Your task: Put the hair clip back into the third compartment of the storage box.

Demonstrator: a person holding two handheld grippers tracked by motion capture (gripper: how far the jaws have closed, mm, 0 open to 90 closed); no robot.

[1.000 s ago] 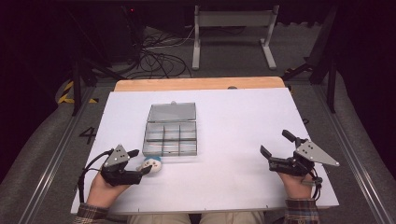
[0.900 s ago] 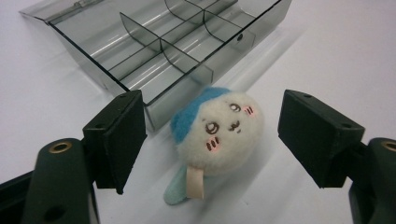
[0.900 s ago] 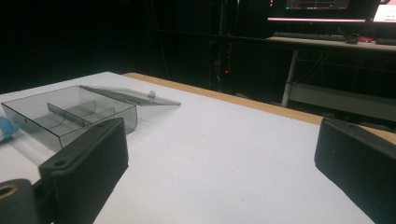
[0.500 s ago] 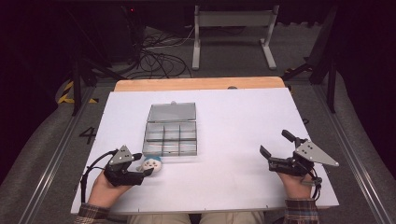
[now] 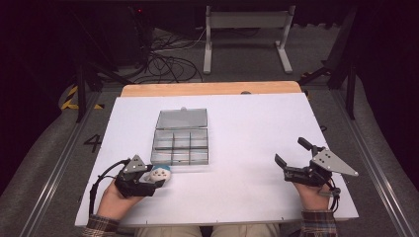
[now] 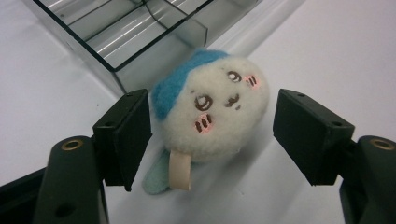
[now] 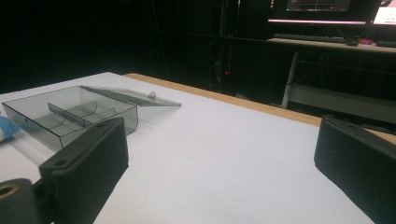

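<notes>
A small round plush toy [image 5: 160, 172], white with a blue cap and an embroidered face, lies on the white table just in front of a clear compartment box [image 5: 180, 146]. My left gripper [image 5: 158, 176] is open, its jaws on either side of the toy. In the left gripper view the left jaw touches the blue side of the toy [image 6: 212, 114], and a narrow gap remains at the right jaw. My right gripper [image 5: 289, 151] rests open near the table's right front with nothing between its jaws.
The box has several empty compartments, and its lid [image 5: 182, 118] lies open flat behind it. A wooden strip [image 5: 212, 89] runs along the table's [image 5: 257, 123] far edge. Cables and a metal stand [image 5: 247, 34] lie on the floor beyond.
My left gripper has slid forward to the toy, so its jaws now straddle it. The right gripper has not moved.
</notes>
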